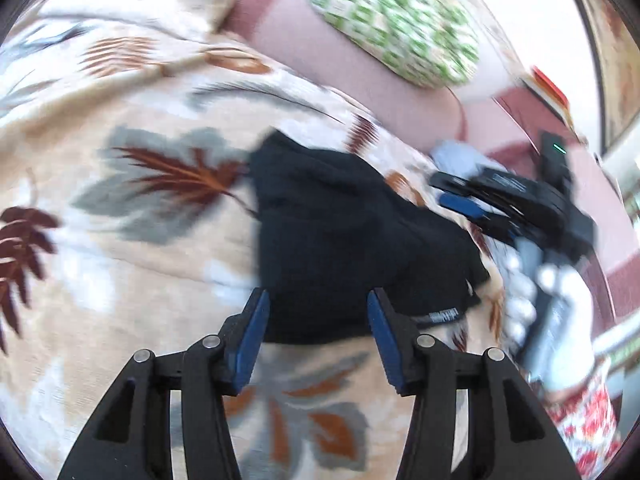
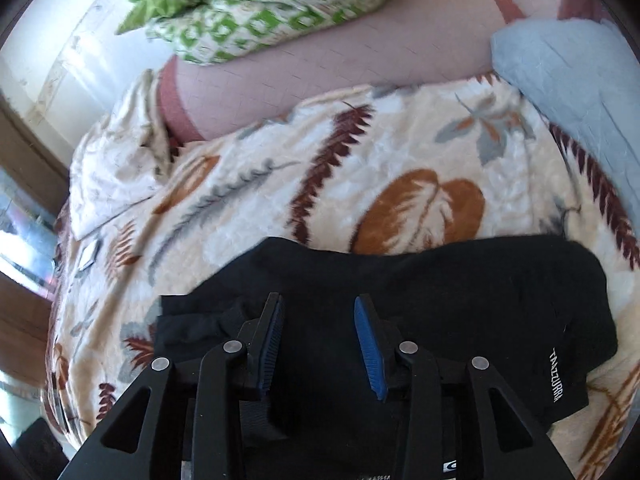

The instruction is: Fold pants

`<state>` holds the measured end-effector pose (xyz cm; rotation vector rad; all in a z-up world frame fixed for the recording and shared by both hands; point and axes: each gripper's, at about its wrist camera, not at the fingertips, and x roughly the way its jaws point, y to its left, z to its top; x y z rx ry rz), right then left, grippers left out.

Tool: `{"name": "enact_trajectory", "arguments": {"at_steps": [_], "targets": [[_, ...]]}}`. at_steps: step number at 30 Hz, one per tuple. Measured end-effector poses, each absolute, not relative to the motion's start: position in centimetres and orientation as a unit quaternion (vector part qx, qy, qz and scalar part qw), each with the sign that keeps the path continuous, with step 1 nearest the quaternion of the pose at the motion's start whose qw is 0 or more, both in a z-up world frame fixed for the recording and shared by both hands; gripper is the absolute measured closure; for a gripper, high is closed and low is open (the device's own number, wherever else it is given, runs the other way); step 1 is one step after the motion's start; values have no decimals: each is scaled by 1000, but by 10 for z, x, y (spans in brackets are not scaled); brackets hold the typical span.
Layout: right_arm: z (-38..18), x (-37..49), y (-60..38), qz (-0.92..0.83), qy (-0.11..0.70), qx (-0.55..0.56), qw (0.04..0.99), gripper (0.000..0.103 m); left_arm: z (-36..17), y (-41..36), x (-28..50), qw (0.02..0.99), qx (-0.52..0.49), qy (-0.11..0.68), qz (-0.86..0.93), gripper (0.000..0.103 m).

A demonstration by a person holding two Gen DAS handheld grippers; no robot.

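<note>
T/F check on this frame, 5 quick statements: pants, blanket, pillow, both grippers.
1. The black pants lie on a leaf-print blanket. True.
2. The left gripper is clamped on the pants. False: its jaws stand apart, nothing pinched.
3. The pillow has a green and white pattern. True.
4. The right gripper holds a light blue cloth. False: its jaws are open over the pants; the blue cloth lies apart at the blanket's edge.
5. The pants carry white lettering. True.
</note>
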<state>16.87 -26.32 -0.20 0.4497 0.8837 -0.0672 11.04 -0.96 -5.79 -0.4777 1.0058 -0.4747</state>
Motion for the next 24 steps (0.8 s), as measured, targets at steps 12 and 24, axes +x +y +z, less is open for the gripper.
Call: {"name": "enact_trajectory", "arguments": {"at_steps": [12, 24], "targets": [[-66, 182, -210, -4, 525, 230, 819, 71, -104, -10, 147, 782, -302, 498, -221, 53], [-35, 270, -96, 64, 589, -2, 806, 46, -124, -17, 155, 762, -336, 494, -249, 89]]}}
